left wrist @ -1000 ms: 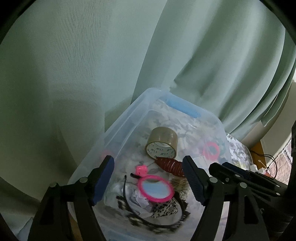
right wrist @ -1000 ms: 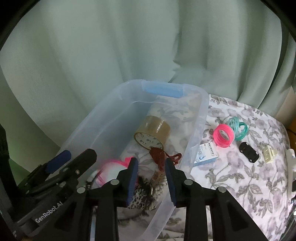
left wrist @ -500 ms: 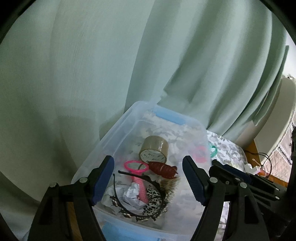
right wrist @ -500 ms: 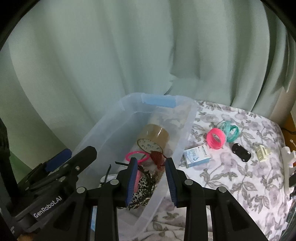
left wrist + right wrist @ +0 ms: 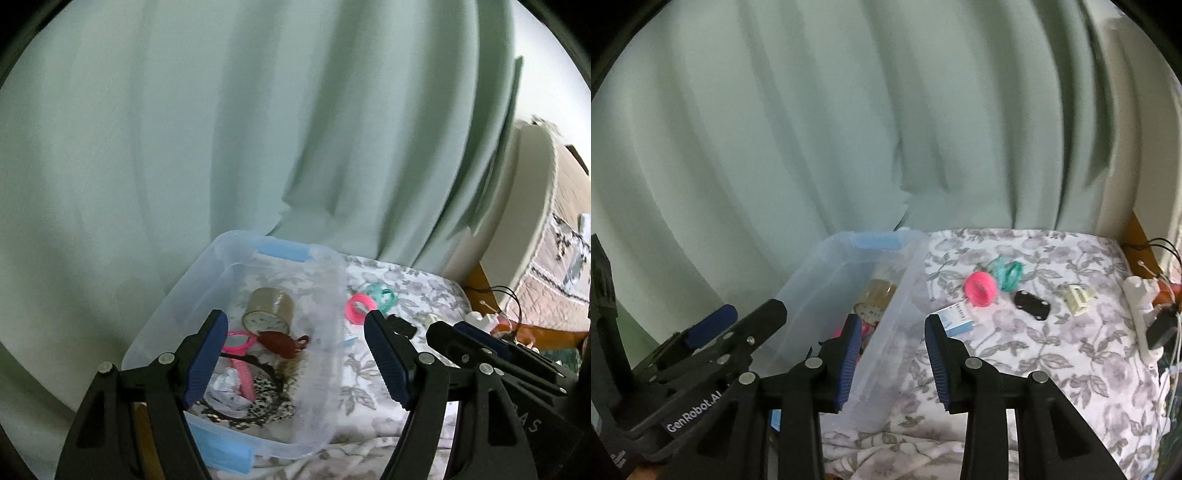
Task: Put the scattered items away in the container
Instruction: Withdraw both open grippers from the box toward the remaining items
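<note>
Left to right:

1. Left gripper (image 5: 293,356): fingers standing wide apart, gripping nothing, hovering above the container.
2. Container (image 5: 827,275): clear tub with blue handles, sitting at the left edge of the flowered bed cover (image 5: 1052,362). Already holding a tape roll (image 5: 269,312), pink mirror (image 5: 239,341), dark red clip (image 5: 282,342) and spotted headband (image 5: 266,387).
3. Right gripper (image 5: 890,356): fingers partly apart, having just been opening, nothing between them.
4. Still lying scattered to the right: small blue-and-white box (image 5: 955,319), pink ring (image 5: 979,288), teal rings (image 5: 1010,275), black clip (image 5: 1031,305), cream clip (image 5: 1078,298).

Step in hand, as judged: moving between drops. Next move calls for reaching right and closing on the box, the nearest item.
</note>
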The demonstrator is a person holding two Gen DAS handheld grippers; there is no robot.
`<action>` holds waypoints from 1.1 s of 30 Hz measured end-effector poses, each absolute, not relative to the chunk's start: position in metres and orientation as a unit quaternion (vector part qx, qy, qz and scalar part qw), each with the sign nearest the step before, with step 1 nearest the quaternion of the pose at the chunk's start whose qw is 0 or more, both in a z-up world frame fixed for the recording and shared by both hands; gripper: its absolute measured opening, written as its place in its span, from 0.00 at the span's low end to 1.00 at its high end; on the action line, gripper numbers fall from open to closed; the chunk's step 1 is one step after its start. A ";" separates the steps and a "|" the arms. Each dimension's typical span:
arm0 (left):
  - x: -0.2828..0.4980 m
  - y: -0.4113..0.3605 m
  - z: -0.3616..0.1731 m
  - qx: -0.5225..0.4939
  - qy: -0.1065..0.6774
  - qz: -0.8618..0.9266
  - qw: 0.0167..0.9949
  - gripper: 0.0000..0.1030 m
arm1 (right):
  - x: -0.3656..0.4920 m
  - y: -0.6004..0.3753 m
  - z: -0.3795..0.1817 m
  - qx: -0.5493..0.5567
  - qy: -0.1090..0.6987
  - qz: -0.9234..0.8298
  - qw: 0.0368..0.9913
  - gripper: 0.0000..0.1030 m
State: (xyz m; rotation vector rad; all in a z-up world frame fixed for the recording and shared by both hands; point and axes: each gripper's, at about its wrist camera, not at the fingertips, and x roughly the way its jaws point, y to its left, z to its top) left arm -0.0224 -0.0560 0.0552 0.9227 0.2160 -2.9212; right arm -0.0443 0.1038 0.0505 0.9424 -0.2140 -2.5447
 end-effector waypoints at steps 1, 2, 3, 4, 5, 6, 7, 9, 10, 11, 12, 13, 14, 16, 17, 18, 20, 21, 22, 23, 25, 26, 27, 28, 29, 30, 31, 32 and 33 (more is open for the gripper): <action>-0.022 -0.050 0.058 0.299 0.065 -0.952 0.034 0.75 | -0.042 0.110 0.052 0.336 -0.083 -0.915 0.207 0.38; -0.021 -0.045 0.060 0.297 0.059 -0.952 0.033 0.75 | -0.041 0.115 0.053 0.334 -0.088 -0.915 0.206 0.38; -0.020 -0.040 0.062 0.296 0.054 -0.953 0.032 0.75 | -0.040 0.121 0.054 0.332 -0.094 -0.916 0.205 0.38; -0.020 -0.034 0.065 0.294 0.050 -0.954 0.029 0.75 | -0.038 0.127 0.055 0.329 -0.099 -0.917 0.204 0.38; -0.019 -0.029 0.067 0.294 0.047 -0.954 0.027 0.75 | -0.037 0.132 0.056 0.327 -0.103 -0.917 0.203 0.38; -0.019 -0.024 0.068 0.294 0.047 -0.954 0.024 0.75 | -0.035 0.137 0.057 0.324 -0.107 -0.918 0.201 0.38; -0.019 -0.019 0.069 0.295 0.046 -0.954 0.021 0.75 | -0.034 0.143 0.058 0.320 -0.112 -0.919 0.200 0.38; -0.020 -0.007 0.071 0.298 0.041 -0.954 0.017 0.75 | -0.030 0.155 0.060 0.313 -0.123 -0.921 0.196 0.40; -0.020 -0.001 0.071 0.300 0.036 -0.953 0.016 0.75 | -0.029 0.161 0.060 0.310 -0.129 -0.922 0.194 0.42; -0.021 0.005 0.071 0.303 0.031 -0.952 0.015 0.75 | -0.027 0.167 0.060 0.306 -0.137 -0.922 0.192 0.43; -0.021 0.011 0.070 0.304 0.027 -0.952 0.012 0.75 | -0.026 0.174 0.060 0.303 -0.144 -0.923 0.190 0.46; -0.022 0.017 0.070 0.305 0.023 -0.952 0.009 0.75 | -0.025 0.181 0.060 0.300 -0.151 -0.923 0.188 0.47; -0.023 0.024 0.069 0.307 0.017 -0.952 0.004 0.75 | -0.025 0.188 0.060 0.297 -0.157 -0.923 0.186 0.47; -0.025 0.035 0.066 0.311 0.008 -0.950 -0.002 0.75 | -0.024 0.201 0.058 0.293 -0.167 -0.925 0.178 0.49; -0.027 0.040 0.064 0.314 0.002 -0.949 -0.005 0.75 | -0.024 0.209 0.057 0.292 -0.173 -0.925 0.172 0.49; -0.029 0.044 0.062 0.317 -0.002 -0.948 -0.006 0.75 | -0.024 0.217 0.055 0.292 -0.180 -0.925 0.167 0.49; -0.033 0.052 0.056 0.325 -0.009 -0.946 -0.005 0.75 | -0.025 0.232 0.050 0.293 -0.195 -0.923 0.156 0.51; -0.036 0.055 0.053 0.329 -0.011 -0.944 -0.004 0.75 | -0.027 0.240 0.047 0.295 -0.202 -0.922 0.150 0.52; -0.038 0.057 0.049 0.335 -0.013 -0.942 -0.003 0.75 | -0.029 0.247 0.043 0.298 -0.208 -0.921 0.143 0.54; -0.041 0.060 0.044 0.341 -0.014 -0.940 -0.001 0.75 | -0.030 0.254 0.040 0.301 -0.215 -0.919 0.136 0.54; -0.047 0.064 0.035 0.355 -0.018 -0.935 0.001 0.75 | -0.034 0.268 0.031 0.308 -0.227 -0.915 0.124 0.55; -0.050 0.067 0.029 0.363 -0.021 -0.932 0.001 0.75 | -0.037 0.274 0.026 0.312 -0.233 -0.913 0.118 0.55; -0.054 0.069 0.024 0.370 -0.024 -0.929 0.002 0.75 | -0.039 0.279 0.021 0.317 -0.237 -0.911 0.112 0.55; -0.057 0.073 0.018 0.378 -0.027 -0.925 0.002 0.75 | -0.042 0.284 0.015 0.322 -0.243 -0.909 0.107 0.55; -0.061 0.076 0.011 0.385 -0.030 -0.922 0.001 0.75 | -0.046 0.289 0.009 0.328 -0.248 -0.906 0.101 0.55; -0.066 0.079 0.005 0.394 -0.033 -0.919 -0.001 0.75 | -0.050 0.293 0.002 0.333 -0.253 -0.903 0.097 0.55; -0.070 0.082 -0.002 0.402 -0.035 -0.915 -0.003 0.75 | -0.053 0.297 -0.004 0.340 -0.256 -0.900 0.093 0.55; -0.076 0.086 -0.011 0.412 -0.039 -0.910 -0.008 0.75 | -0.057 0.301 -0.011 0.347 -0.260 -0.897 0.088 0.55; -0.081 0.090 -0.020 0.423 -0.044 -0.905 -0.011 0.75 | -0.061 0.305 -0.018 0.354 -0.265 -0.893 0.083 0.55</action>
